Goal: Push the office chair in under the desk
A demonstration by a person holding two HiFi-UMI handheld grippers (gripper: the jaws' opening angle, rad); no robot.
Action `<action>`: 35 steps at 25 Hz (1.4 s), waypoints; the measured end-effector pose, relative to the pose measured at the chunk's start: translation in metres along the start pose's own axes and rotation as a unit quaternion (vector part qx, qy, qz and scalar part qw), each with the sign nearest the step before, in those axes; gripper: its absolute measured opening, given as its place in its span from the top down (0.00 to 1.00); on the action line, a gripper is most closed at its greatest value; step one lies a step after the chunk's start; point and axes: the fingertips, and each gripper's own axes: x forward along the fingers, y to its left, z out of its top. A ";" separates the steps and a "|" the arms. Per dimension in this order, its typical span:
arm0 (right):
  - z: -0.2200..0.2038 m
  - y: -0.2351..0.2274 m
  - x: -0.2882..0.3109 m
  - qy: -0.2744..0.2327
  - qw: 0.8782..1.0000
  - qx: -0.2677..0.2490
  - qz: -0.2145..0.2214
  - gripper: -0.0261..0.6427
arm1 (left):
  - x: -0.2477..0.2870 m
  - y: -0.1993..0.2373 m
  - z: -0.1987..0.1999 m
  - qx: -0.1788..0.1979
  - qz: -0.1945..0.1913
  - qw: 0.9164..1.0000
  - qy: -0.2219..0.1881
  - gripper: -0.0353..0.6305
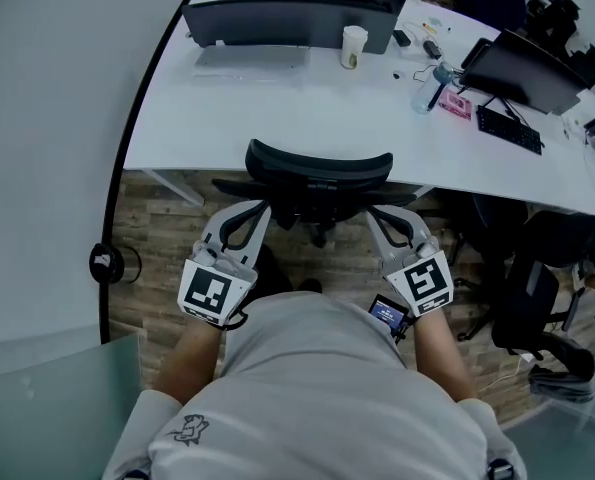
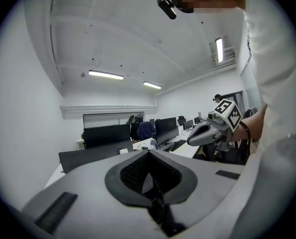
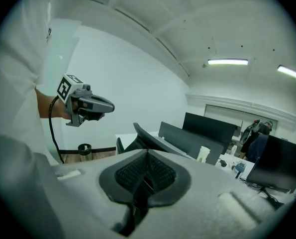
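With the left claw (image 1: 258, 211) and right claw (image 1: 376, 215) both pressed together and empty, the chair (image 1: 319, 160), its back at the table (image 1: 277, 108) edge, should be pushed evenly on both sides to roll straight

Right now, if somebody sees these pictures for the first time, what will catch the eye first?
The black office chair stands out first, at the near edge of the long white desk. The left tongs and the right tongs flank its back, one on each side, both shut with nothing between them. A paper cup stands farther back on the desk.
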 end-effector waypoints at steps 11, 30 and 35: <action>0.003 0.019 -0.007 -0.013 1.000 0.006 0.021 0.96 | -0.017 -0.017 -0.011 -0.017 -0.010 1.000 0.021 0.95; 0.030 0.147 -0.047 -0.025 0.999 0.022 -0.012 0.96 | -0.161 -0.038 -0.020 0.026 -0.052 0.998 0.022 0.95; 0.040 0.218 -0.072 -0.016 0.999 0.030 -0.028 0.96 | -0.231 -0.051 -0.029 0.026 -0.064 0.997 0.016 0.95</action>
